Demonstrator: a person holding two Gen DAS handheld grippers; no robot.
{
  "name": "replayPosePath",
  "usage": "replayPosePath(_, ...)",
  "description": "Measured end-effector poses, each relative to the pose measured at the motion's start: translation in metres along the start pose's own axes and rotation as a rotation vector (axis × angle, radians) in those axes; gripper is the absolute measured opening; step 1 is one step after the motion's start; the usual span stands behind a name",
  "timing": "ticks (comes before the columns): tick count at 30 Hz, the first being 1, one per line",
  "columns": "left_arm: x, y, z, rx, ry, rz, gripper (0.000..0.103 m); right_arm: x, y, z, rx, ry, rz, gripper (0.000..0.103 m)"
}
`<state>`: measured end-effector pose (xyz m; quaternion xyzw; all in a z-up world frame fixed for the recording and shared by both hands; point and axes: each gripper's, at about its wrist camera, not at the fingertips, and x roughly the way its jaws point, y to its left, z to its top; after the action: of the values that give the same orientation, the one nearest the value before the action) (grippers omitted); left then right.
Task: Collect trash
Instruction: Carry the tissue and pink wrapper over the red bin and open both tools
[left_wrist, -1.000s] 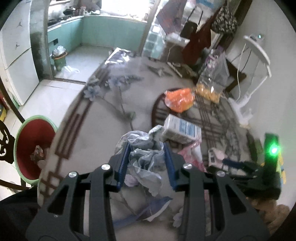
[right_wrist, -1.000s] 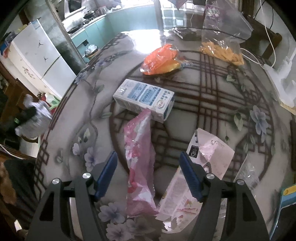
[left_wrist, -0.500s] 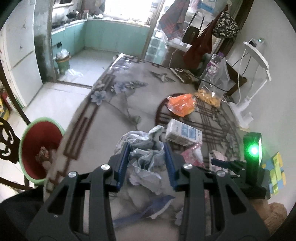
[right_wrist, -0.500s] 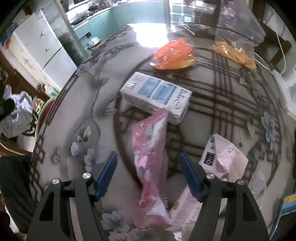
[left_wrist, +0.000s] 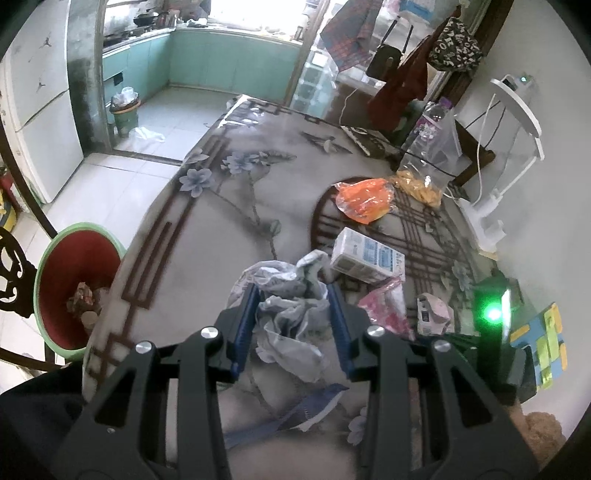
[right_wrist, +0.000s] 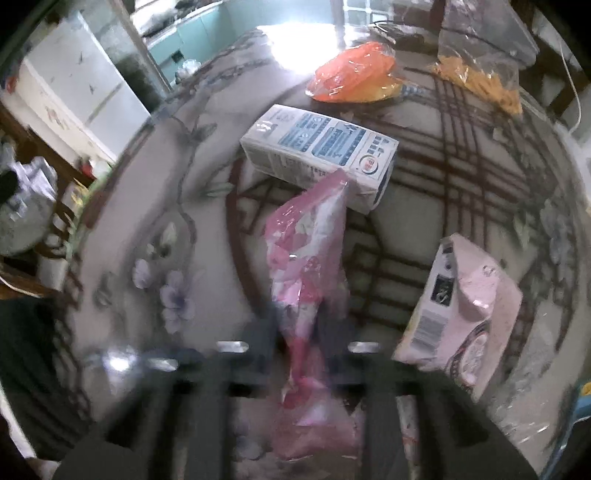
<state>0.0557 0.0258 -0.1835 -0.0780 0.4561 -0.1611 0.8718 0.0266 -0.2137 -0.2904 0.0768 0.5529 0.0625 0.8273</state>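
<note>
In the left wrist view my left gripper is shut on a crumpled grey-white plastic wrapper, held above the table edge. A red bin with a green rim stands on the floor to the left, with scraps inside. In the right wrist view, which is blurred, my right gripper is shut on the lower part of a long pink plastic bag lying on the table. The bag's far tip touches a white and blue carton. The pink bag and the carton also show in the left view.
An orange bag, a clear bag of yellow snacks and a pale pink packet lie on the flower-patterned table. A dark carved chair stands by the bin. A white lamp stand is at the table's right side.
My right gripper has sunk a little toward the pink bag and its jaws have come together on it. The left gripper still holds the crumpled wrapper; its view tilted up slightly.
</note>
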Motion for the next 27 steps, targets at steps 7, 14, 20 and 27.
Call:
replayPosePath(7,0.003,0.01,-0.002,-0.031,0.015,0.01,0.038,-0.043,0.002,0.014,-0.008,-0.111,0.029,0.017)
replayPosePath(14,-0.003,0.021,0.0,-0.051,-0.002,0.026,0.038,-0.057,0.034,0.018,-0.07,-0.135,0.072,0.018)
replayPosePath(20,-0.014,0.05,0.002,-0.113,-0.033,0.07,0.038,-0.055,0.057,0.02,-0.128,-0.128,0.081,0.018)
replayPosePath(27,-0.022,0.084,0.002,-0.181,-0.055,0.111,0.038,-0.057,0.067,0.03,-0.137,-0.14,0.075,0.018)
